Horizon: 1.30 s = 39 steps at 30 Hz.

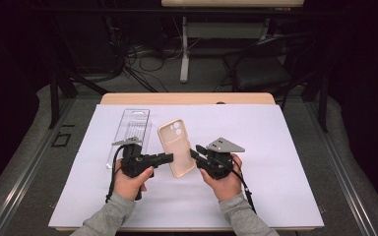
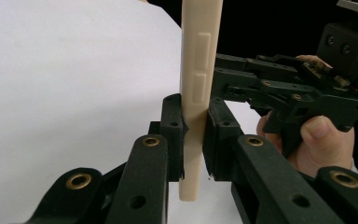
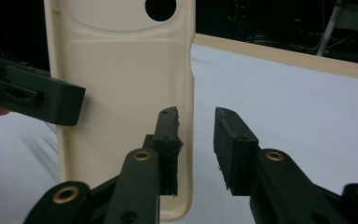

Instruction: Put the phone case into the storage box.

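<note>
1. Keep your left gripper [image 2: 193, 140] clenched on the phone case [image 1: 176, 148]; its pads pinch the case's long edge, and that grip alone carries the case above the white sheet [image 1: 275, 162], between your two hands.
2. Your right gripper [image 3: 196, 149] stands released: its jaws are parted, with one beside the case's right edge and nothing pressed between them. Judged from this, you are mid hand-over or regrip.
3. Draw the right gripper straight away from the edge, so that a jaw does not catch the rim and twist the case in the left pads.
4. Whether that nearer right jaw grazes the case is hard to tell from the right gripper view, so move slowly.
5. Hold the left wrist steady; the case is light, smooth and likely to pivot.
6. Mind the clear plastic package [image 1: 130, 130] lying flat behind your left hand.
</note>
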Tool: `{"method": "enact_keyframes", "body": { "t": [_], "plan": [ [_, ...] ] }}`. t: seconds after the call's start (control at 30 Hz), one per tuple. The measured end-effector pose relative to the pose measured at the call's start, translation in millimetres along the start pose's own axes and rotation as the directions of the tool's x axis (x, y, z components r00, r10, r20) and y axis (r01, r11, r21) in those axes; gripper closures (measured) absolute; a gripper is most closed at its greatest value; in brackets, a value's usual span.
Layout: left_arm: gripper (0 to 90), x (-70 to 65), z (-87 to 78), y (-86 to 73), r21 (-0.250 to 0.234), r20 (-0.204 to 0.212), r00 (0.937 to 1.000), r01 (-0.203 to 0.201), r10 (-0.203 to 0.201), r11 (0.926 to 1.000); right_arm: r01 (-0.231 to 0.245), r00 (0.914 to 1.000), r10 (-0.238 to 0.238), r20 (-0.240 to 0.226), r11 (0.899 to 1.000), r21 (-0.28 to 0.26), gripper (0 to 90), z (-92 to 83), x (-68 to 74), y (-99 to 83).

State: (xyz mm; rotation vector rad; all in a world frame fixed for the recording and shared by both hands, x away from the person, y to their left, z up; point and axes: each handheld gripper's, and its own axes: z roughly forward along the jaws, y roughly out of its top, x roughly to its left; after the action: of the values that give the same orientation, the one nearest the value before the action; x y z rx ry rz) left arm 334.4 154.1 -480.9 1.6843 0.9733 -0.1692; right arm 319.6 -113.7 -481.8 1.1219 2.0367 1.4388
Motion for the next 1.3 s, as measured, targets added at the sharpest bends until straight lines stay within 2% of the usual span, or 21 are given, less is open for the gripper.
{"method": "enact_keyframes", "body": {
  "t": [0.3, 0.4, 0.5, 0.63, 0.7, 0.83, 0.93, 1.0, 1.1, 1.23, 1.3],
  "plan": [
    [80.1, 10.3, -8.2, 5.9, -0.003, -0.017, 0.9998, -0.012, 0.012, 0.9999, 0.004, 1.0, -0.004, -0.004, 1.0, -0.001, 66.0, -2.7, -3.2, 2.0],
    [80.1, 13.1, -9.9, 7.6, -0.001, -0.02, 0.9994, -0.028, 0.028, 0.9996, 0.005, 1.0, -0.005, -0.002, 1.0, 0.0, 65.5, -3.7, -3.7, 2.3],
    [80.1, 14.4, -11.8, 8.8, -0.008, -0.026, 0.998, -0.058, 0.058, 0.9983, 0.007, 1.0, -0.007, -0.002, 1.0, 0.0, 65.4, -4.1, -3.8, 2.4],
    [80.0, 16.3, -16.5, 11.3, -0.019, -0.056, 0.9932, -0.103, 0.102, 0.9945, 0.013, 0.9999, -0.013, -0.002, 1.0, -0.006, 64.5, -5.3, -4.7, 3.2],
    [80.1, 18.2, -19.2, 12.7, -0.025, -0.066, 0.9915, -0.114, 0.112, 0.9932, 0.02, 0.9998, -0.02, -0.001, 1.0, -0.007, 62.9, -5.8, -5.1, 3.4],
    [80.1, 20.2, -22.1, 14.0, -0.02, -0.097, 0.9823, -0.162, 0.16, 0.9865, 0.045, 0.9989, -0.045, 0.011, 0.999, -0.007, 59.7, -5.2, -6.0, 3.3],
    [80.1, 20.5, -22.9, 14.6, -0.014, -0.126, 0.9694, -0.214, 0.211, 0.9767, 0.052, 0.9986, -0.052, 0.012, 0.999, -0.006, 57.1, -4.4, -5.9, 3.2],
    [80.0, 20.5, -23.6, 15.0, -0.012, -0.131, 0.9616, -0.245, 0.241, 0.9695, 0.067, 0.9977, -0.066, 0.015, 0.998, -0.007, 53.8, -3.8, -6.1, 3.3],
    [80.0, 20.3, -24.8, 15.4, -0.002, -0.131, 0.9544, -0.271, 0.268, 0.9626, 0.084, 0.9964, -0.084, 0.011, 0.996, 0.008, 49.5, -2.7, -6.6, 3.4],
    [80.0, 20.1, -24.6, 15.9, 0.009, -0.11, 0.9494, -0.295, 0.294, 0.9554, 0.094, 0.9955, -0.093, -0.016, 0.996, 0.01, 46.5, -2.2, -8.6, 3.8],
    [80.0, 19.7, -24.3, 15.9, 0.016, -0.097, 0.9511, -0.293, 0.293, 0.9559, 0.093, 0.9951, -0.093, -0.034, 0.996, 0.011, 46.1, -2.3, -9.1, 4.5]
  ]
}}
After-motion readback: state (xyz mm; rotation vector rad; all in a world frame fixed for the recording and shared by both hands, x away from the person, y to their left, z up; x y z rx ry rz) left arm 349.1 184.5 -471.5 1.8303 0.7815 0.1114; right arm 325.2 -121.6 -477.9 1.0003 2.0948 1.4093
